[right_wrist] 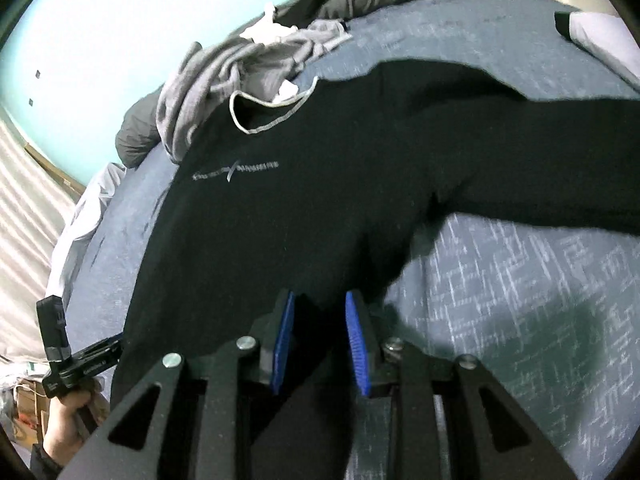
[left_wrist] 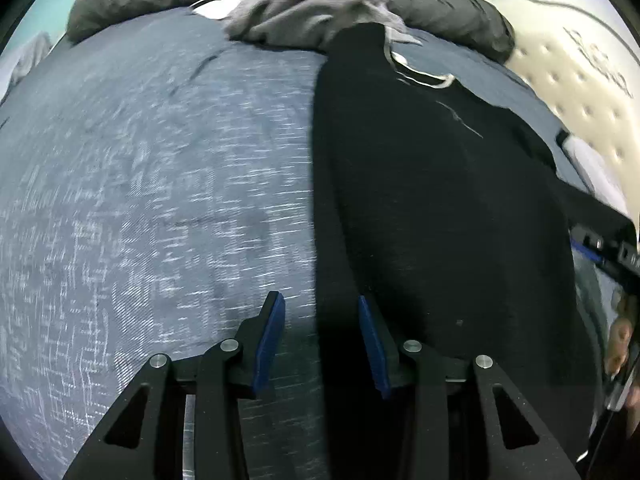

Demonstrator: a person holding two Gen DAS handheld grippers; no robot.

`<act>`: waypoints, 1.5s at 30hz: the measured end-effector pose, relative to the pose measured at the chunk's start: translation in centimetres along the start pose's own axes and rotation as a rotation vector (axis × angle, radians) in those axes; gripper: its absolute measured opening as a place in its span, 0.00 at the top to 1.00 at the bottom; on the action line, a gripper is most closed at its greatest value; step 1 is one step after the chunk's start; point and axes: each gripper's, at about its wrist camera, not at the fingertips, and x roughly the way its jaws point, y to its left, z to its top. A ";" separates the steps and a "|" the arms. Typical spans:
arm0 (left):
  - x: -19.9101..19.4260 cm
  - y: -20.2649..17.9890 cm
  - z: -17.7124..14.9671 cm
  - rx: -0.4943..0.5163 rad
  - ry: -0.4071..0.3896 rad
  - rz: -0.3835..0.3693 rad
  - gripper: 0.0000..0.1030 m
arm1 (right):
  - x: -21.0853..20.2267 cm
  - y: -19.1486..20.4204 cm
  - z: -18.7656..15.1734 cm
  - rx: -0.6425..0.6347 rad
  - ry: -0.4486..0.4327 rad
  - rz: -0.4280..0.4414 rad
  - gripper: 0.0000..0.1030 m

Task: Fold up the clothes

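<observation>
The black matt knit cloth sweatshirt carries a pale cord-like neckline trim. Under it lies a blue-grey woven bedspread, coarse and flecked with white threads. At the frame's top sits a crumpled soft grey jersey garment. The left gripper is matt black plastic with ribbed blue pads and shiny metal pins.

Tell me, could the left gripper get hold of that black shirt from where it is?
Probably yes. The left gripper is open, its jaws astride the near edge of the black shirt, which lies flat on the blue bedspread. Nothing blocks the way.
</observation>
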 end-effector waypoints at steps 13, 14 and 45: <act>1.6 -1.6 0.9 0.023 0.039 -0.038 0.90 | 0.3 -1.1 0.9 0.036 -0.022 0.041 0.70; 1.4 -1.9 0.8 0.031 0.033 -0.034 0.92 | 0.3 -1.2 1.0 0.036 -0.024 0.042 0.70; -11.6 4.3 5.8 0.049 -0.116 0.213 0.98 | 0.4 -2.0 1.5 0.095 -0.043 0.085 0.70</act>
